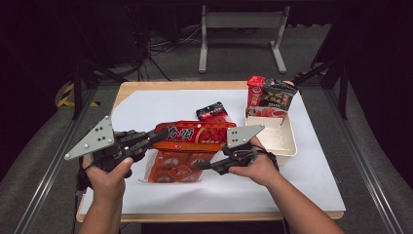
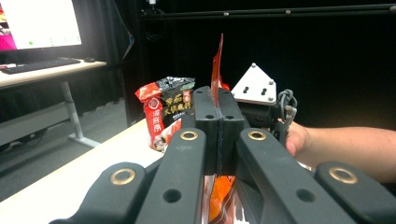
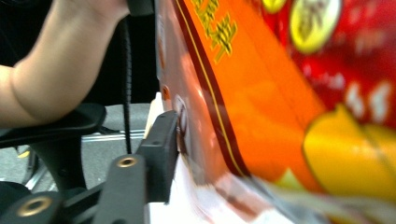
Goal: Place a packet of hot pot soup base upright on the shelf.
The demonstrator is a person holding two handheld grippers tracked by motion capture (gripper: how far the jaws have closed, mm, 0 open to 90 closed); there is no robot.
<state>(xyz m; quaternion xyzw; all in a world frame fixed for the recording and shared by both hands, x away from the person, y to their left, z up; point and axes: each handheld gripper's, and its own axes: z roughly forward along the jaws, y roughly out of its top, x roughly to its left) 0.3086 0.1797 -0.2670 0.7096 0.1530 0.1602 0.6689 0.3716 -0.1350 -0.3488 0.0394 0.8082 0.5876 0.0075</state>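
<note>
While held between both hands above the white sheet [image 1: 292,180] on the bench [image 1: 127,89]: large orange-red snack bag [image 1: 197,134], printed with yellow characters, lying across mid-bench, its clear tray part [image 1: 175,170] hanging toward the near edge.

Left claw [image 1: 157,137]: jaws pressed together on the bag's left end; in the left gripper view, orange film edge [image 2: 216,65] standing up between the two closed black jaws. Gripped by the left hand [image 1: 109,175], grey three-cornered plate [image 1: 92,138] on top.

Right claw [image 1: 203,165]: at the bag's lower right edge; in the right gripper view, one black jaw [image 3: 161,154] set against the bag's face [image 3: 280,93], other jaw hidden behind the film; whether clamped, cannot tell. Held by the right hand [image 1: 258,168].

Elsewhere on the bench:
- small dark red-and-black packet [image 1: 212,111], just behind the large bag;
- cream rectangular tray [image 1: 282,139], right of centre, holding a red packet [image 1: 265,112] at its far end;
- two upright packets at the far right, one red [image 1: 255,90], one black [image 1: 278,95], side by side behind the tray.
</note>
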